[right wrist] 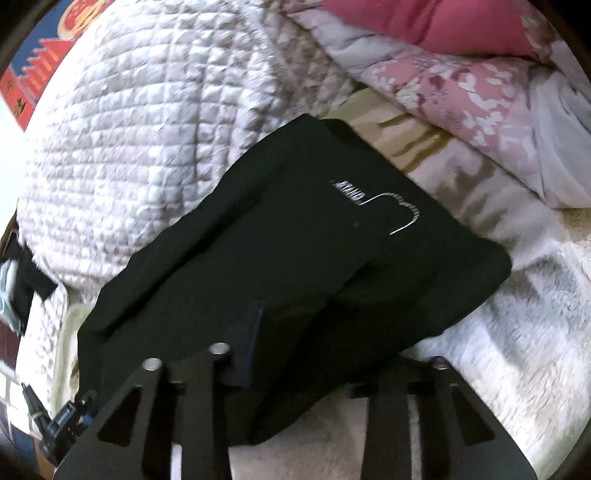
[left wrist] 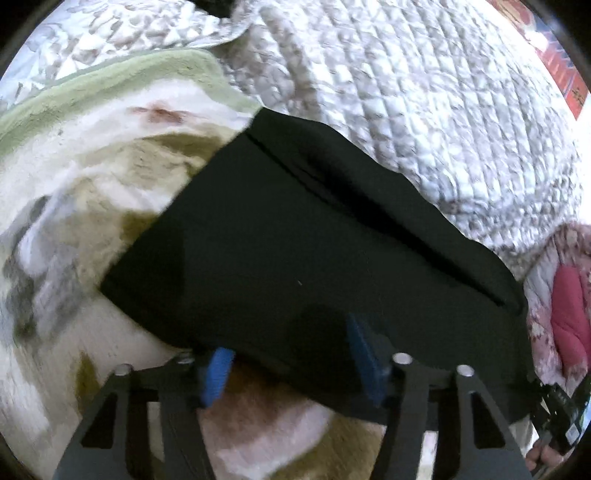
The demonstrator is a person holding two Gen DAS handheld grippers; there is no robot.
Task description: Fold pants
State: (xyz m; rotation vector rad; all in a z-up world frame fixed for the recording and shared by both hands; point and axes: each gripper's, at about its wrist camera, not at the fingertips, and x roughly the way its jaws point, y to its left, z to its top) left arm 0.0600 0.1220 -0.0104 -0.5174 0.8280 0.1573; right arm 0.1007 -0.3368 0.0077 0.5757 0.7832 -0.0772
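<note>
The black pants (left wrist: 314, 240) lie folded into a thick slab on a pale plush blanket (left wrist: 74, 177). My left gripper (left wrist: 291, 363) straddles the slab's near edge, its blue pads (left wrist: 218, 373) standing well apart and not pressing the cloth. In the right wrist view the same pants (right wrist: 280, 251) show a white outline logo (right wrist: 388, 206). My right gripper (right wrist: 303, 336) stands much narrower on the slab's near edge. One dark pad (right wrist: 253, 339) lies against the cloth, the other is hidden under the fold, and black fabric bunches between them.
A white-grey quilted cover (left wrist: 424, 110) is heaped behind the pants. A pink floral quilt (right wrist: 461, 92) and a pink pillow (right wrist: 424, 22) lie to the right. A green blanket edge (left wrist: 110, 77) runs at the left. A red and blue printed panel (right wrist: 33, 81) stands beyond the bed.
</note>
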